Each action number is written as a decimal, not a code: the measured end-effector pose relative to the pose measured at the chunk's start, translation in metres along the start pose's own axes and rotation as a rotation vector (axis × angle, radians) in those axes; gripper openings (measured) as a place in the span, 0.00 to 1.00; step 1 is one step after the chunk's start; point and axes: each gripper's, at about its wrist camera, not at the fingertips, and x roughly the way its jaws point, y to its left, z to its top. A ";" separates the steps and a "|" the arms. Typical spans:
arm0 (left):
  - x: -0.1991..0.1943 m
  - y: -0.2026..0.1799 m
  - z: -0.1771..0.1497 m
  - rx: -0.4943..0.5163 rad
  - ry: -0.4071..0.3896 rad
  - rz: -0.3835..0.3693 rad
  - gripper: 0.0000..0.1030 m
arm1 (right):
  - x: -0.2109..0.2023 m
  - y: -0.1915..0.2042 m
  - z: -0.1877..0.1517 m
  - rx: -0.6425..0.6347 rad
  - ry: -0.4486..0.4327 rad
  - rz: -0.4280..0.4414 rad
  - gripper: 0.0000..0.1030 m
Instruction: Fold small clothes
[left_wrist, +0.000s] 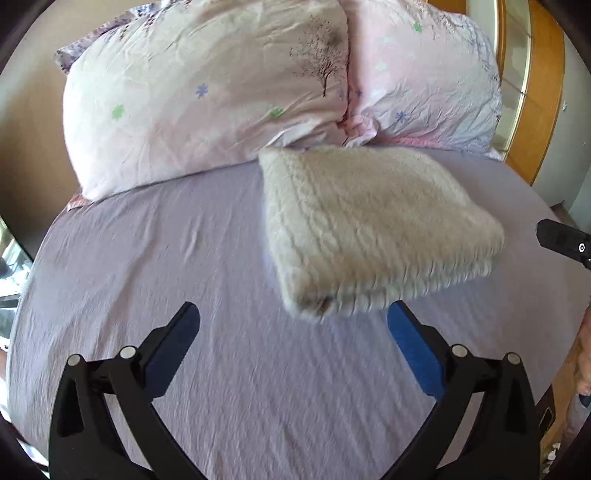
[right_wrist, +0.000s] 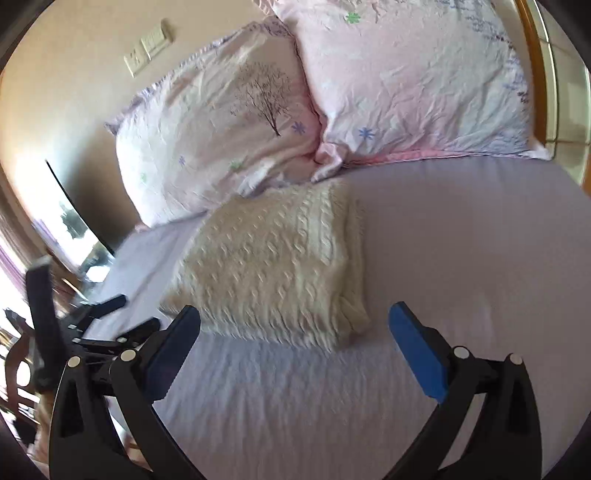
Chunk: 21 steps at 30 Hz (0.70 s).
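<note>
A cream cable-knit sweater (left_wrist: 373, 225) lies folded into a thick rectangle on the lilac bed sheet (left_wrist: 207, 266), just below the pillows. It also shows in the right wrist view (right_wrist: 273, 266). My left gripper (left_wrist: 293, 325) is open and empty, its blue pads just short of the sweater's near edge. My right gripper (right_wrist: 294, 325) is open and empty, also just short of the sweater's near edge. The left gripper's black body (right_wrist: 99, 325) shows at the left of the right wrist view.
Two pink floral pillows (left_wrist: 207, 96) (right_wrist: 417, 81) lean against the wall at the head of the bed. A wooden headboard (left_wrist: 543, 96) stands at the right. The sheet (right_wrist: 461, 258) spreads wide around the sweater. A wall switch plate (right_wrist: 149, 46) is upper left.
</note>
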 end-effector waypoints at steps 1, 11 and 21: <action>0.002 -0.003 -0.006 0.002 0.023 0.015 0.98 | 0.000 0.007 -0.013 -0.041 0.014 -0.066 0.99; 0.024 -0.001 -0.042 -0.085 0.123 -0.004 0.98 | 0.039 0.035 -0.070 -0.157 0.122 -0.264 0.99; 0.024 -0.001 -0.045 -0.097 0.120 0.016 0.98 | 0.049 0.031 -0.082 -0.088 0.165 -0.301 0.99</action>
